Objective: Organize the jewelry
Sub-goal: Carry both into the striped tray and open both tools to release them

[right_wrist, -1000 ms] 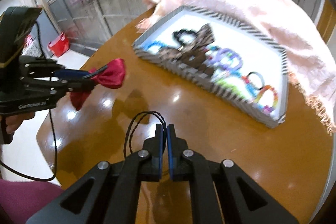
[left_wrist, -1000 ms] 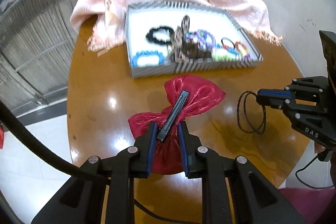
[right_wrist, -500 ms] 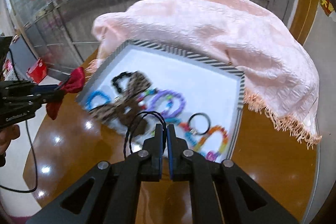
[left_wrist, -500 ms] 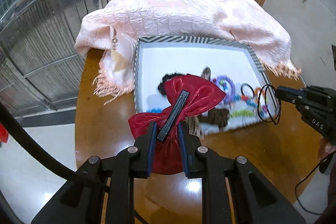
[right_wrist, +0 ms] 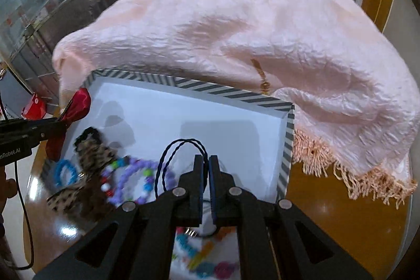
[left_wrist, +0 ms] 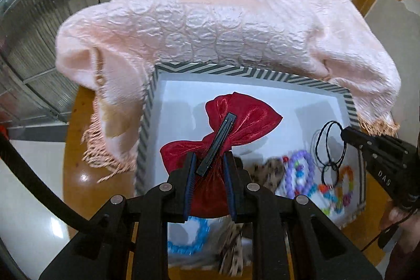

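The left gripper (left_wrist: 208, 186) has its fingers (left_wrist: 189, 183) closed on the waist of the red bow hair clip (left_wrist: 236, 120), which pokes out beyond the fingertips at frame centre, its black clip bar slanting up between them, over the white floor of the striped tray (left_wrist: 236, 71). At lower centre of the right wrist view, the right gripper (right_wrist: 206, 162) is pinched nearly closed on the black hair tie (right_wrist: 168, 162), whose loops stand up just left of its fingers above the beaded bracelets (right_wrist: 131, 183). A pink scarf (right_wrist: 236, 30) drapes behind the tray on the table (right_wrist: 328, 214).
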{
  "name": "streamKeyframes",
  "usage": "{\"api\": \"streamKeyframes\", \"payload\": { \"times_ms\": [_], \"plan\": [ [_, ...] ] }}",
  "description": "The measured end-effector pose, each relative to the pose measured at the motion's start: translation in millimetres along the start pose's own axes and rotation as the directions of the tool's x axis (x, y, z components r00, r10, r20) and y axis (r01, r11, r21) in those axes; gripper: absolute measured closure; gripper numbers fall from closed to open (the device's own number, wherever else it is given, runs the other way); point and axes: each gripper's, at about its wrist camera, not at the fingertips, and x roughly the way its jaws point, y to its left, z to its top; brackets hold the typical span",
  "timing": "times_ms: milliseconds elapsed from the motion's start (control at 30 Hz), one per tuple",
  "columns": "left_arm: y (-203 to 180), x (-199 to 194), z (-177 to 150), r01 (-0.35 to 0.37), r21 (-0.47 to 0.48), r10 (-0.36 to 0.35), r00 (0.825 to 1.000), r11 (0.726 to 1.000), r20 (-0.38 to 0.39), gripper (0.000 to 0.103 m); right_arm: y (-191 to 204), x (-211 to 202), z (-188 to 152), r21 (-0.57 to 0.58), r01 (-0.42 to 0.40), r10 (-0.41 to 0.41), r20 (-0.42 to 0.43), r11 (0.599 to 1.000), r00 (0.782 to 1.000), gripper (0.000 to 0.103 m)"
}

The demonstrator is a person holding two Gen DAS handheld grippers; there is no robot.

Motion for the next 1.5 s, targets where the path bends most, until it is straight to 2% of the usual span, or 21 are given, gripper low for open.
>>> {"api": "streamKeyframes", "payload": {
  "times_ms": [333, 733, 833, 933, 967, 1100, 1367, 1500],
  "plan": [
    [3.7, 40.3, 13.5, -0.018, -0.021, 0.017, 0.999, 1.0, -0.034, 0.097, -7.0, 37.6, 6.7, 0.012, 0.019, -0.019, -0.022, 1.0, 1.0, 0.099],
    [-5.6, 49.7, 4.8, -0.031, -0.009, 0.03, 0.999, 0.999, -0.023, 0.097, 0.1, 51.4, -3.0, 0.018, 0.042, -0.041, -0.055, 0.999, 0.998, 0.099],
    [-19.5, 49.9, 5.3, -0.04, -0.007, 0.04, 0.999, 0.999, -0.017, 0.093, -2.2, 47.7, -4.6, 0.025, 0.057, -0.055, -0.044, 0.998, 0.997, 0.088],
    [-25.1, 37.4, 0.7, -0.048, 0.004, 0.048, 0.999, 0.999, 0.001, 0.088, -13.8, 36.6, -11.0, 0.043, 0.049, -0.048, -0.023, 0.998, 0.999, 0.066],
    [-26.2, 34.5, 1.2, -0.049, 0.008, 0.049, 0.999, 0.999, 0.008, 0.087, -14.1, 31.4, -12.7, 0.049, 0.046, -0.046, -0.011, 0.998, 0.999, 0.063],
    [-33.4, 14.7, -6.8, -0.053, 0.013, 0.052, 0.998, 0.999, 0.041, 0.086, -14.4, 12.8, -22.0, 0.068, 0.022, -0.022, 0.008, 0.997, 1.0, 0.062],
    [-42.9, -29.6, -40.0, -0.064, -0.018, 0.066, 0.992, 0.998, 0.106, 0.086, 4.5, -28.2, -42.4, 0.105, -0.032, 0.027, 0.047, 0.994, 0.999, 0.051],
    [-30.1, -41.2, -54.5, -0.055, -0.039, 0.06, 0.99, 0.998, 0.124, 0.086, 13.1, -49.3, -45.0, 0.102, -0.045, 0.039, 0.064, 0.994, 0.997, 0.048]
  ]
}}
